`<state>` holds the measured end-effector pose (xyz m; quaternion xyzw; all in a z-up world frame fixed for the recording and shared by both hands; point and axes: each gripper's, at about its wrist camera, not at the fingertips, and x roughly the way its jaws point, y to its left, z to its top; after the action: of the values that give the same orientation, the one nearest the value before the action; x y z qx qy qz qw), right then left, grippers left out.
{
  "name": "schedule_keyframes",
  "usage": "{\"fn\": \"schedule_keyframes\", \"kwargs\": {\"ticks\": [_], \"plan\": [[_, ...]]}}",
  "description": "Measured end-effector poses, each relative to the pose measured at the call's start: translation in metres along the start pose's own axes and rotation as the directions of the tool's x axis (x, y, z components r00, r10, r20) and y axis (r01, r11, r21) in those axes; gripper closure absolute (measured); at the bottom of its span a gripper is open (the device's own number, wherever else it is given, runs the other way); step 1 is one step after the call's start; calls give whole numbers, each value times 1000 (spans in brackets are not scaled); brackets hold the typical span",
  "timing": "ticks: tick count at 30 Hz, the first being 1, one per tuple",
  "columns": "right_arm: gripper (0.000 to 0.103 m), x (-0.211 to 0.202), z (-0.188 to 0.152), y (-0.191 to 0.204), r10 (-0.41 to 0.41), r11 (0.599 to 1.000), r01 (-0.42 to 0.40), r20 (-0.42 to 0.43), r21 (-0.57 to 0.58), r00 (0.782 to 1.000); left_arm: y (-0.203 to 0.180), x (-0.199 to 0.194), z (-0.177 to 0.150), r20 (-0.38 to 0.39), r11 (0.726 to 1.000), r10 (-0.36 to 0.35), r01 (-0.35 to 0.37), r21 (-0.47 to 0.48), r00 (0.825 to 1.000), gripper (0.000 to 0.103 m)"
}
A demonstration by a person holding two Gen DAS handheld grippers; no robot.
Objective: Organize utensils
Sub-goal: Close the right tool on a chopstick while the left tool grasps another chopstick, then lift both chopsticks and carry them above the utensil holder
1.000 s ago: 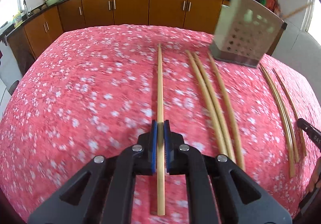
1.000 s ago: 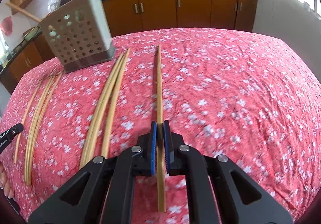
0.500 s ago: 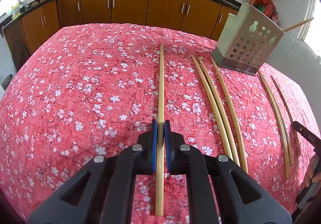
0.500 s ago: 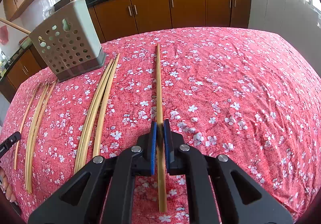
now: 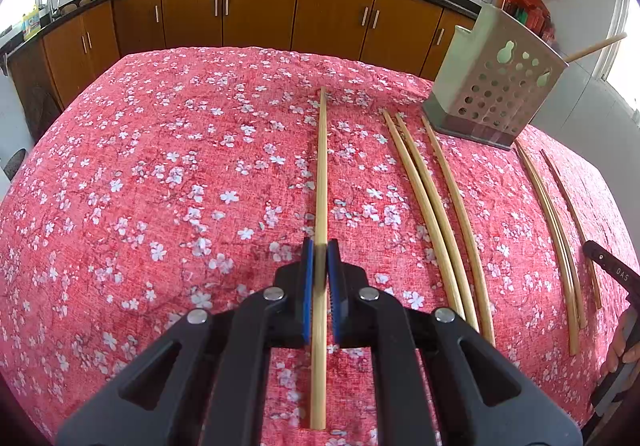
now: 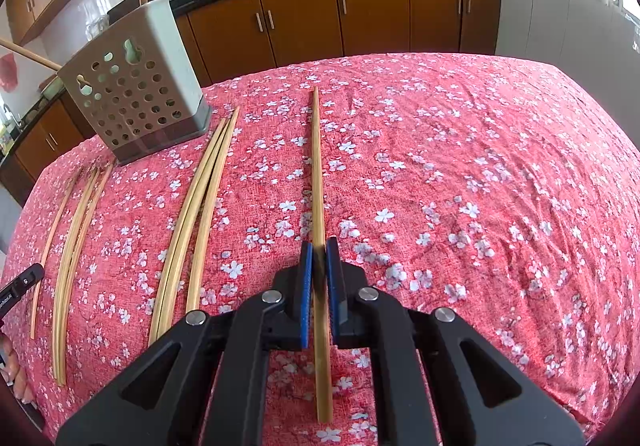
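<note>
Basically each gripper has one chopstick. Left chopstick (image 5: 322, 182) sits between the blue pads, long axis straight ahead along the fingers, far tip pointing at the cabinets, near end sticking out behind the pads. Left gripper (image 5: 320, 270) is clamped on it. Right chopstick (image 6: 318, 182) is the same story: axis dead forward, right gripper (image 6: 319, 270) pinched shut on it.

Holder (image 5: 496, 86) stands upright at the far edge of the table, ahead-right of the left gripper; in the right wrist view the holder (image 6: 140, 94) is ahead-left. So it sits between the two, and neither looks clearly nearer. Both sticks lie roughly flat and point past the holder, not into it, so my read is the next move needs a swing inward plus a tip-up to vertical.

Loose chopsticks (image 5: 436, 206) lie on the floral cloth (image 5: 160, 186) in two groups, roughly parallel to the held ones, near the holder base. A couple already stand in the holder.
</note>
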<state>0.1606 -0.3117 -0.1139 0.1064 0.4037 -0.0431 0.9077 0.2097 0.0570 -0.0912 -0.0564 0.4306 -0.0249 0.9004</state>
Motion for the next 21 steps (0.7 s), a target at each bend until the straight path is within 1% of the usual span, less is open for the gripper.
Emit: {"fn": "schedule_keyframes", "kwargs": {"ticks": [8, 10, 13, 17, 21], "plan": [[95, -2, 1, -2, 9, 1000, -9, 0, 10, 1000, 1, 0, -1, 0, 1000, 1, -1, 1, 1000, 94], [95, -3, 1, -2, 6, 1000, -6, 0, 5, 1000, -2, 0, -1, 0, 1000, 9, -9, 8, 1000, 93], [95, -6, -3, -1, -2, 1000, 2, -1, -11, 1000, -7, 0, -3, -5, 998, 28, -28, 48, 1000, 93], [95, -12, -9, -3, 10, 1000, -10, -3, -7, 1000, -8, -5, -9, -6, 999, 26, -25, 48, 1000, 93], [95, -15, -11, -1, -8, 1000, 8, -3, -25, 1000, -9, -10, -15, -5, 998, 27, -26, 53, 1000, 93]]}}
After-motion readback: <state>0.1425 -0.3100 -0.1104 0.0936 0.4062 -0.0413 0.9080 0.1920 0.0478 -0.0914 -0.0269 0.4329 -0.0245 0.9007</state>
